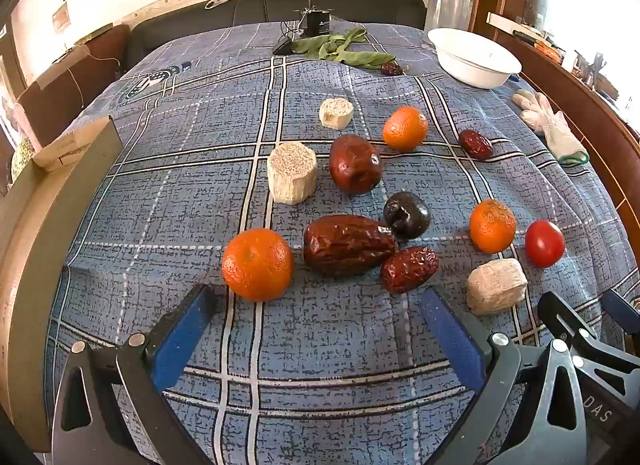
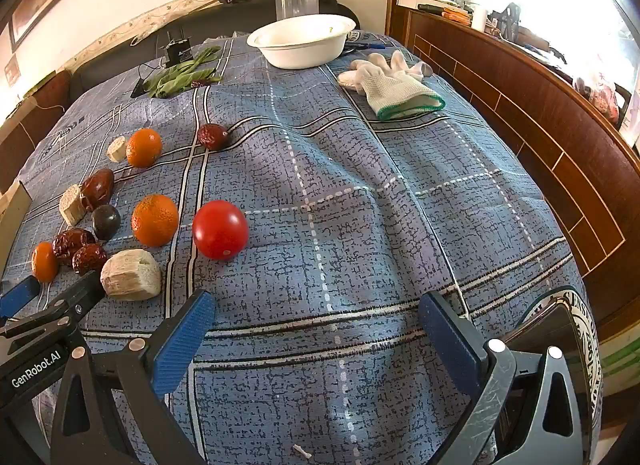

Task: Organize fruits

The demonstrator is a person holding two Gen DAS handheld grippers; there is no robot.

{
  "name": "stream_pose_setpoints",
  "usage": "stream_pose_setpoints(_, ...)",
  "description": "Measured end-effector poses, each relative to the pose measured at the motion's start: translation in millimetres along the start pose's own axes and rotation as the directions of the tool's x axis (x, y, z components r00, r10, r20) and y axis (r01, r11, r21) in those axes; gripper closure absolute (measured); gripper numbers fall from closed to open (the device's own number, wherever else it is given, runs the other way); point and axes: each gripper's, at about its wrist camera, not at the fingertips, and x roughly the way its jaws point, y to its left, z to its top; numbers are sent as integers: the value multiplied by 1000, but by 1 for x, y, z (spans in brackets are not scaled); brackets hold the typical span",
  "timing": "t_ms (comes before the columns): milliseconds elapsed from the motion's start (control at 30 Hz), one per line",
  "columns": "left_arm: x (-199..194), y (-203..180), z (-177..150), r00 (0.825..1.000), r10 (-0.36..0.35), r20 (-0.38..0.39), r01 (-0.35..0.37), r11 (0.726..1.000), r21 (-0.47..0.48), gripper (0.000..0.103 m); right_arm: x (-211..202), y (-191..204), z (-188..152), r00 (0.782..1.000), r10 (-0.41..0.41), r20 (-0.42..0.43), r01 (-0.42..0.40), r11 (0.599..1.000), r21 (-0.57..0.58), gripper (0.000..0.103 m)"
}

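Blue-padded fingers of the left gripper (image 1: 316, 329) stand spread wide over bare cloth, nothing between them; the right gripper (image 2: 316, 329) is likewise released and empty, both angled down at the table. A blue plaid tablecloth (image 2: 360, 193), rumpled into soft folds, covers the surface; a dark sofa sits behind it, a cream wall with a patterned border rises above, and wood panelling runs along the right side.

Fruit lies scattered on the left half of the cloth. Three oranges show: one (image 1: 257, 264) just ahead of the left gripper, one (image 1: 492, 226) right of centre, one (image 1: 405, 128) farther back. One red tomato (image 2: 220, 229) sits alone, nearest the right gripper. The largest jujube (image 1: 348, 243) lies with its long axis running left to right, a smaller wrinkled one (image 1: 409, 269) touching its right end; an upright one (image 1: 355, 164) stands behind them, and a small one (image 1: 475, 144) lies apart to the right. Another dark fruit near the far leaves may be a fifth jujube, though it is too small to tell. One dark round fruit (image 1: 407, 215) sits beside the large jujube. Three pale cut stalk pieces appear: one (image 1: 292, 172) upright, one (image 1: 336, 113) behind it, one (image 1: 496, 286) on its side.

A white bowl (image 2: 300, 45) stands empty at the far edge; white gloves (image 2: 392, 85) lie to its right, green leaves (image 2: 180, 77) to its left.
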Motion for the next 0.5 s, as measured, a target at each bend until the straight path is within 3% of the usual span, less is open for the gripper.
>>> stream_pose_setpoints(500,0,-1,0,1000,6,0,-6,1000,-4,0,0,0,0,1000,2,-1,-2,1000,0,0)
